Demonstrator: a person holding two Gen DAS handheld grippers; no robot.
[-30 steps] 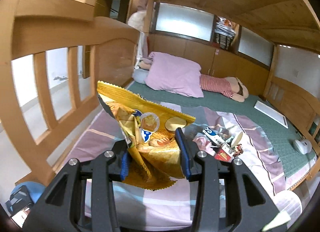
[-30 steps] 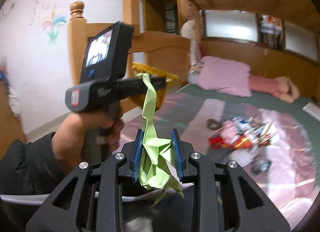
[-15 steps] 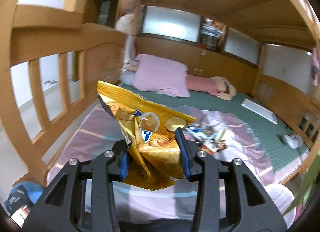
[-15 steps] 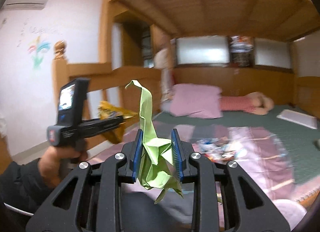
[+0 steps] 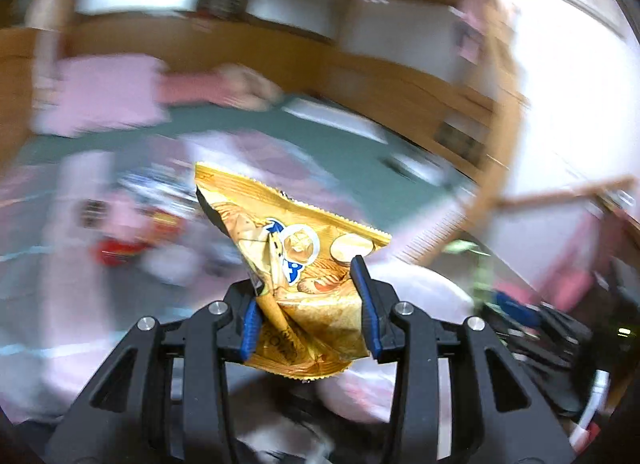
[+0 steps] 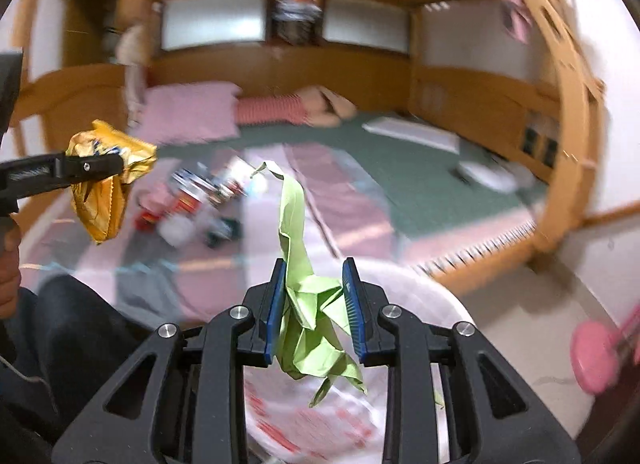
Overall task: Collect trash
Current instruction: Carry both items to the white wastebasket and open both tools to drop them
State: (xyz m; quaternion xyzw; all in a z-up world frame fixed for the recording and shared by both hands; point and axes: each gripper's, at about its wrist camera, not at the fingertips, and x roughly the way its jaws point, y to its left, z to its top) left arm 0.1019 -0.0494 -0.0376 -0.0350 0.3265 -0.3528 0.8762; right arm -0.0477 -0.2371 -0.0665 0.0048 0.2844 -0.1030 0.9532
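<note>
Left wrist view: looks along the left gripper [image 5: 308, 296], down and across the bed [image 5: 360, 160]; background heavily blurred.
Right wrist view: looks along the right gripper [image 6: 314, 296], down over the bed's near edge toward the headboard wall.
Nearness: each camera sits right behind its own fingers.
Shared: pink pillow [image 6: 188, 112], wrapper pile [image 6: 200, 200], yellow snack bag [image 5: 296, 264].

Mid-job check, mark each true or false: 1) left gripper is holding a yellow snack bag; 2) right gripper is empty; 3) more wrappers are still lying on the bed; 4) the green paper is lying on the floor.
1) True: the left gripper is shut on the yellow snack bag.
2) False: the right gripper clamps crumpled green paper.
3) True: a wrapper pile lies on the bed.
4) False: it is held up between the pads.
</note>
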